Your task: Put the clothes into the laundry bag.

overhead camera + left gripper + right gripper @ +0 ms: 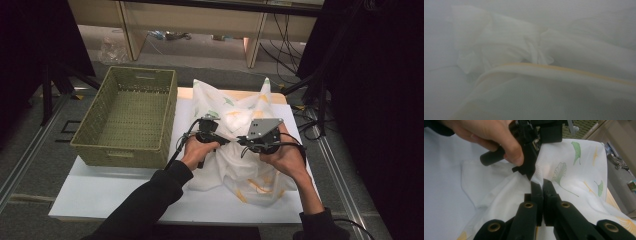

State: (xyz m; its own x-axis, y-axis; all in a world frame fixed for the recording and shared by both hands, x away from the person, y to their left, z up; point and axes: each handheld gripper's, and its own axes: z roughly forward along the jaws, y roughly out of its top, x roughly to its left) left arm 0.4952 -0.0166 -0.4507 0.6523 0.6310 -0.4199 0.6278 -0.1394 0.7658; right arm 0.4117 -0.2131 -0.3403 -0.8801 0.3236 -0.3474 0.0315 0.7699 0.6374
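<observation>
Both tongs meet at one raised fold of the white leaf-print cloth (235, 150), heaped right of the green basket (127, 117). Right tongs (541, 185) pinch it shut; left tongs (530, 173) grip just beside, basket-side.

A lab or recording studio is showing here. Black curtains (380, 100) are hanging on both sides of the white table (100, 195), metal rails (30, 150) are running along the floor beside it, loose cables (287, 35) are trailing behind it, and bare wooden shelving (200, 20) is standing beyond it.
</observation>
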